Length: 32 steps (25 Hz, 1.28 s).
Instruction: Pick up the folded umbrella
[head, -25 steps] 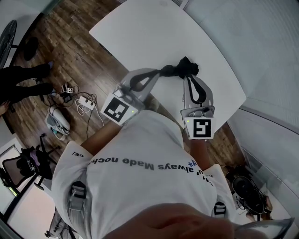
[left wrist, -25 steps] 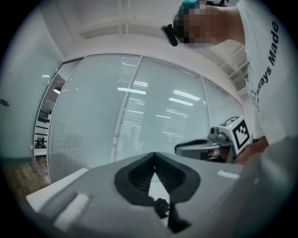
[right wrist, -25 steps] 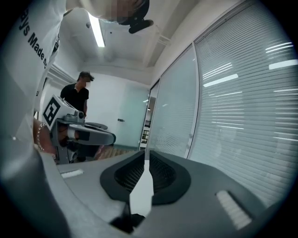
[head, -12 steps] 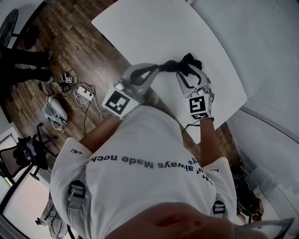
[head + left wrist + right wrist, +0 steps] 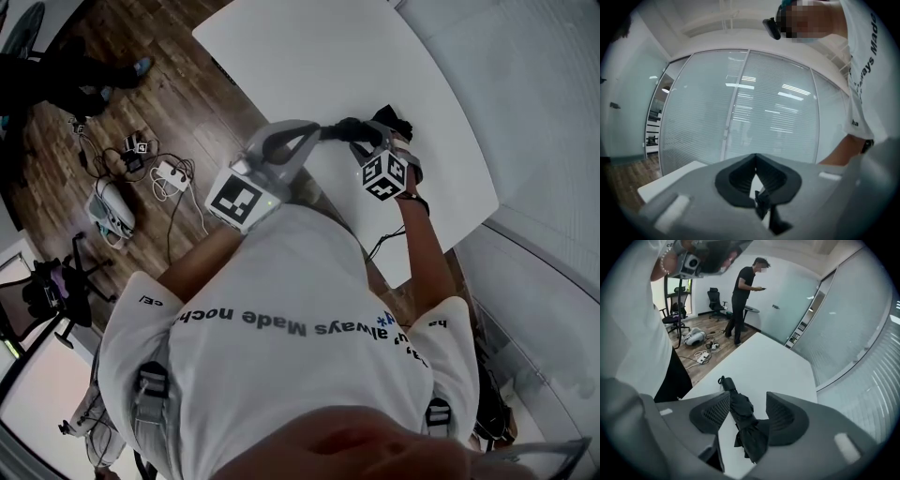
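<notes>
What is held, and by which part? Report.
Nothing. The folded umbrella lies on the table between the fingers of the right gripper, which have just been opening; the left gripper is shut, not on it.

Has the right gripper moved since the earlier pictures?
Yes. The right gripper has come forward from the white table's near edge, over the folded umbrella; its jaws, just opening, straddle it.

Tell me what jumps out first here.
The black folded umbrella lying on the white table, straddled by the right gripper, whose jaws have just been opening and do not press it. Beyond the table, a person in black stands on the wooden floor near loose cables.
</notes>
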Motion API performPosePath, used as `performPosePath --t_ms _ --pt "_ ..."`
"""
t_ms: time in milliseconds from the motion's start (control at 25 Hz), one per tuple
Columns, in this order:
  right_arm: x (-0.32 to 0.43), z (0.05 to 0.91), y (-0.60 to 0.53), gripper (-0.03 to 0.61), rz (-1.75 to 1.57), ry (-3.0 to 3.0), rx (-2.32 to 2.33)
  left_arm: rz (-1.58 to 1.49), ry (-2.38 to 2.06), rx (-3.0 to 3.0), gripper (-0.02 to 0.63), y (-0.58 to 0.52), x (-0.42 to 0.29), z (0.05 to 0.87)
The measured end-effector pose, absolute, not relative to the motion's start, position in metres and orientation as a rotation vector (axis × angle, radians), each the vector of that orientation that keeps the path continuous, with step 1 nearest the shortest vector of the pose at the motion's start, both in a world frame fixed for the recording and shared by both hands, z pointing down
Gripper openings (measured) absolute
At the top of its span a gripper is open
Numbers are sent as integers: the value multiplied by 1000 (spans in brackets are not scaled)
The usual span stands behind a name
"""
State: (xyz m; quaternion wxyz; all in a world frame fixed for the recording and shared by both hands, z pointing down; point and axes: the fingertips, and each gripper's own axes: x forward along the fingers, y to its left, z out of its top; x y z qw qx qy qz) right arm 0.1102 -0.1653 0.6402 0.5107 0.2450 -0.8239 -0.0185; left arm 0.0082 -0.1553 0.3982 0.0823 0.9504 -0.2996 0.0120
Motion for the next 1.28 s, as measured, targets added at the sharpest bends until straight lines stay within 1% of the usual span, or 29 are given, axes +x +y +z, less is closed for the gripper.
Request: performPosePath --t_ms 160,400,680,920,1000,1160,1280 --pt "113 688 -167 258 -55 -1892 458 40 -927 2823 2 -156 4 397" --pt "118 746 -169 324 -96 -1738 279 43 -956 2802 2 -156 -5 400" --pt "120 781 -172 348 -147 -1601 139 59 -976 2789 2 -153 -13 401" --pt "124 799 -175 353 -135 -1579 66 46 -991 2758 2 -159 -18 405" --pt "124 797 -173 343 -108 -1593 44 44 -992 2758 2 -157 -17 402" --pt "123 801 -166 280 -91 -1584 -32 36 -993 2761 2 -155 -17 403" --pt "122 800 -163 251 -106 -1587 -68 58 -995 2763 2 -154 -19 405"
